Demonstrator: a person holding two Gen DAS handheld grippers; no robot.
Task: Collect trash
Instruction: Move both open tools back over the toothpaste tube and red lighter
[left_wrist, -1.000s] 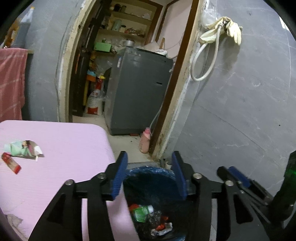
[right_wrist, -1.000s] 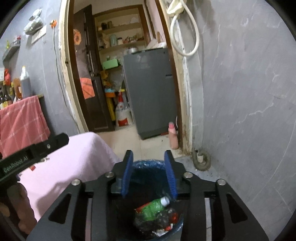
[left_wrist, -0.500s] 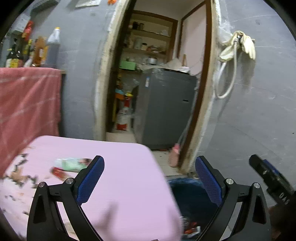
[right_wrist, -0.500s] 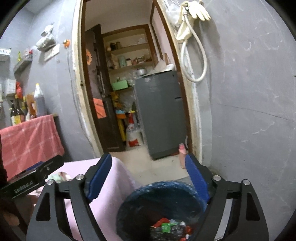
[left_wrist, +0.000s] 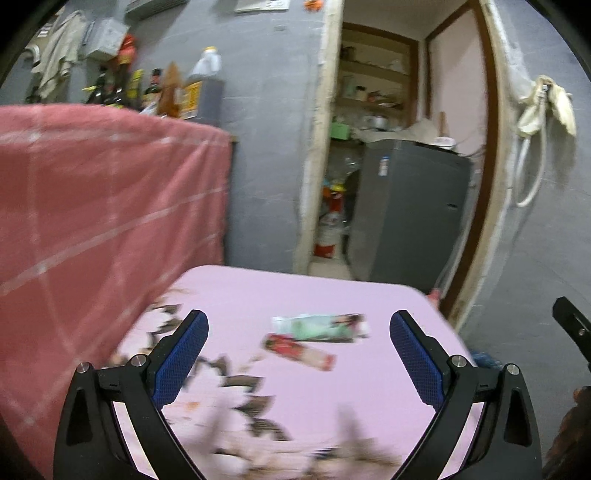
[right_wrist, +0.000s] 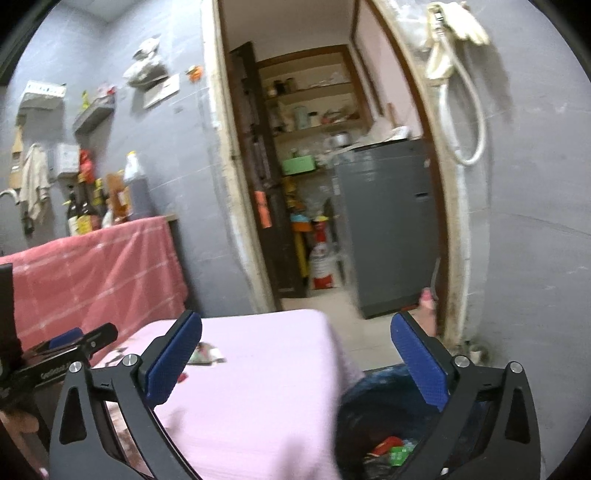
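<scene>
My left gripper stands open and empty above the pink table. Just beyond its fingers lie a green-white wrapper and a red wrapper. Several dark scraps are scattered at the near left, blurred. My right gripper hangs over the table's right edge, its jaws opening with nothing between them. Below its right finger is the trash bin, lined with a dark blue bag, with red and green trash inside. The green-white wrapper shows by its left finger. The left gripper is at the left edge.
A red checked cloth hangs left of the table, with bottles on the ledge above it. Behind the table a doorway opens onto a grey appliance. A hose and gloves hang on the right wall. A pink bottle stands by the door frame.
Both grippers went from narrow to wide open. The left one swung left from above the bin to over the pink table. The right one rose and turned left; the bin slid to the lower right.
</scene>
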